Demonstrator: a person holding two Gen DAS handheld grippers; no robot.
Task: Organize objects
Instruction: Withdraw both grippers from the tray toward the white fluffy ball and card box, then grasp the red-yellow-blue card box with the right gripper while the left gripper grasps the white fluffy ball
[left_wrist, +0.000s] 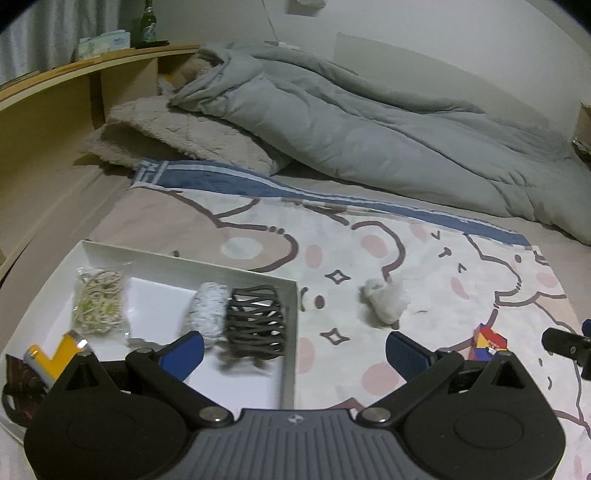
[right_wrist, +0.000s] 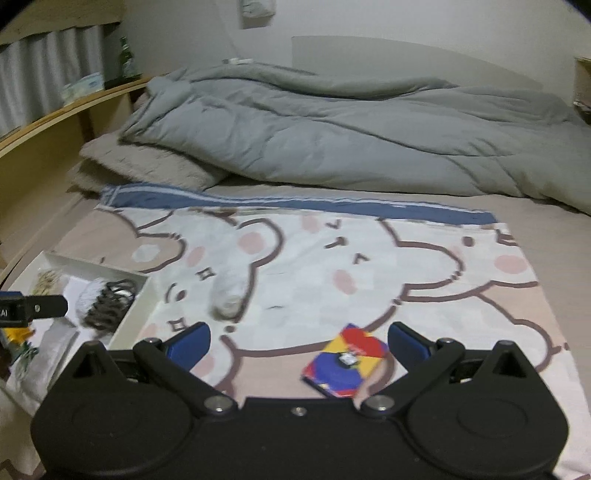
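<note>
A white tray (left_wrist: 236, 271) lies on the bed at the left and holds a bag of rubber bands (left_wrist: 100, 301), a white-grey roll (left_wrist: 208, 314), a dark woven holder (left_wrist: 255, 326) and a yellow item (left_wrist: 55, 354). A white fluffy wad (left_wrist: 386, 304) lies on the cartoon sheet to the tray's right; it also shows in the right wrist view (right_wrist: 229, 291). A red, blue and yellow card box (right_wrist: 345, 360) lies between my right gripper's fingers. My left gripper (left_wrist: 295, 356) is open and empty over the tray's right wall. My right gripper (right_wrist: 299, 345) is open and empty.
A crumpled grey duvet (left_wrist: 351, 122) and a beige pillow (left_wrist: 177, 133) fill the back of the bed. A wooden headboard shelf (left_wrist: 74, 74) on the left holds a green bottle (left_wrist: 147, 27) and a tissue pack (left_wrist: 105, 42).
</note>
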